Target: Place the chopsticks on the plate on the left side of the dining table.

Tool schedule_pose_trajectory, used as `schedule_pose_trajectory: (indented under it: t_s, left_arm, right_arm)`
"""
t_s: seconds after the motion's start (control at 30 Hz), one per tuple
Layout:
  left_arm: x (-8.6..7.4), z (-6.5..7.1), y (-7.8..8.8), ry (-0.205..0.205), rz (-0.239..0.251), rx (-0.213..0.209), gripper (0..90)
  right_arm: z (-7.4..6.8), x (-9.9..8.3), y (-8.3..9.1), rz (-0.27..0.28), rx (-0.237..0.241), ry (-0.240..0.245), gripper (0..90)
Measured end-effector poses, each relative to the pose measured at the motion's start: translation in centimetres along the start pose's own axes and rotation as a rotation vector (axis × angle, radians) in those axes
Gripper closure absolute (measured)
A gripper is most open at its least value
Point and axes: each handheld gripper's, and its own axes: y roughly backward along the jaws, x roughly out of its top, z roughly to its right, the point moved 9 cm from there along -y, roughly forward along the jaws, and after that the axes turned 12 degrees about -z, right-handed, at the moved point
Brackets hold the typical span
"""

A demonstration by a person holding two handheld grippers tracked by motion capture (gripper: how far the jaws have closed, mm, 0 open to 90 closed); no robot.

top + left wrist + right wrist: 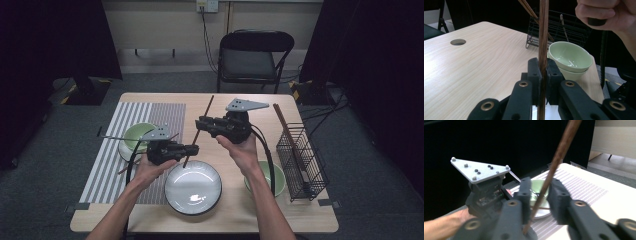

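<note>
Nearest you on the tabletop sits a white plate with nothing on it. To its right is a pale green bowl; the left gripper view shows it stacked in a second one, the top bowl holding nothing. Beyond that, at the right edge, a black wire basket holds another chopstick leaning out of its top. On the striped placemat to the left, a green bowl rests on a white dish; something thin lies in it, though the view is too blurred to tell what.

Your left hand comes in palm-up with the left gripper pointing right, just above the plate's far rim. Its jaws are clamped on the lower part of a dark wooden chopstick, which slants up and away over the middle of the tabletop. Your right hand holds the right gripper pointing left, slightly higher and farther back. Its jaws stand on either side of the same chopstick higher up; in the right gripper view a gap shows beside the stick, so they are not pinching it.
</note>
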Motion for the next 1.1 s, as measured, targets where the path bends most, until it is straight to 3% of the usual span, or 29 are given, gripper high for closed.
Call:
schedule_pose_trajectory:
  t_s: [0.23,0.47,0.7,0.93,1.1]
  left_arm:
    - [0.5,0.3,-0.2,0.007,0.039,-0.023,84.6]
    - [0.9,0.3,0.5,0.032,0.083,-0.045,84.5]
    - [0.6,0.2,0.3,0.035,0.073,-0.038,82.8]
    - [0.3,-0.3,0.7,0.05,0.076,-0.027,74.0]
    - [0.4,-0.2,0.9,0.04,0.08,-0.027,75.0]
  right_arm:
    - [-1.1,1.2,-0.7,0.025,0.033,0.007,85.0]
    - [-1.2,0.7,-1.0,0.026,0.03,0.0,75.5]
    - [-1.5,-0.2,-2.1,0.002,0.061,-0.013,84.7]
    - [-1.4,0.4,-1.7,0.006,0.063,-0.02,85.3]
    - [-1.1,0.2,-1.5,0.001,0.052,-0.026,85.3]
